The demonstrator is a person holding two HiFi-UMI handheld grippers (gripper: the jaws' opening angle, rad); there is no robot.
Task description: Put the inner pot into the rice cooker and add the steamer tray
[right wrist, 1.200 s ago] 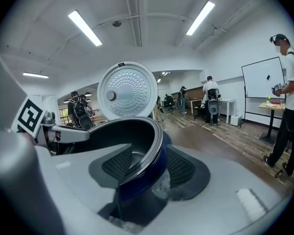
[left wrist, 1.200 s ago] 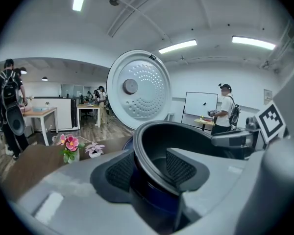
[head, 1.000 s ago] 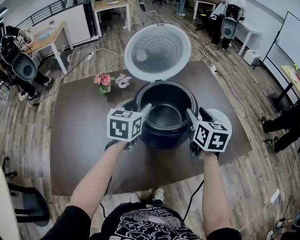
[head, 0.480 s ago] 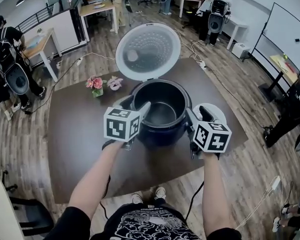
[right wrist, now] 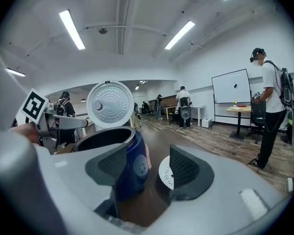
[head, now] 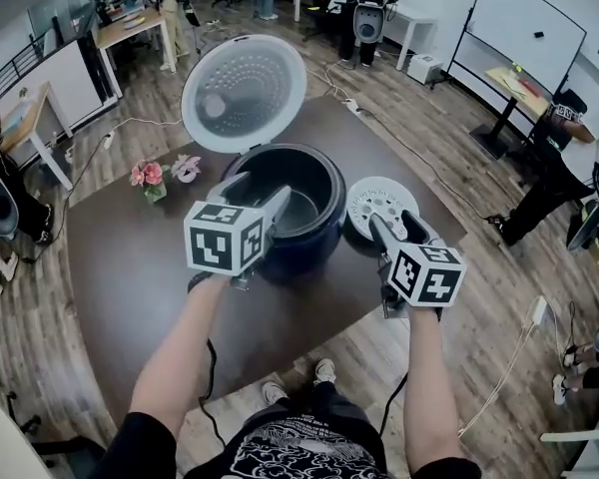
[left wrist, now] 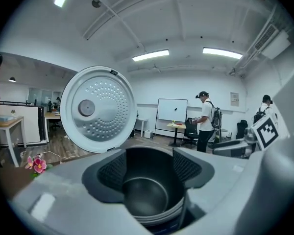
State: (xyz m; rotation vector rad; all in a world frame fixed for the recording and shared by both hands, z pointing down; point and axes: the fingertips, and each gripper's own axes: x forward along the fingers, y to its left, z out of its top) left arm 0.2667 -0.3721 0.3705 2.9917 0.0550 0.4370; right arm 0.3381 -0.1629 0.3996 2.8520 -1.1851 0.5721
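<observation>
The dark blue rice cooker (head: 298,239) stands on the brown table with its round lid (head: 244,92) tipped up behind it. The black inner pot (head: 301,208) sits inside the cooker; in the left gripper view the inner pot (left wrist: 146,196) shows past my jaws. My left gripper (head: 255,198) hovers over the cooker's near left rim; its jaws have just been opening and hold nothing. The white perforated steamer tray (head: 379,200) lies flat on the table right of the cooker. My right gripper (head: 392,226) is at the tray's near edge, jaws just opened, nothing gripped.
A small pot of pink flowers (head: 150,178) stands on the table (head: 120,277) left of the cooker. The table's right edge runs just past the tray. People, desks and a whiteboard (head: 524,28) fill the room beyond.
Both grippers have come off the pot's rim and their jaws have spread. My right gripper swung right, away from the cooker to the steamer tray; my left one rose slightly.
</observation>
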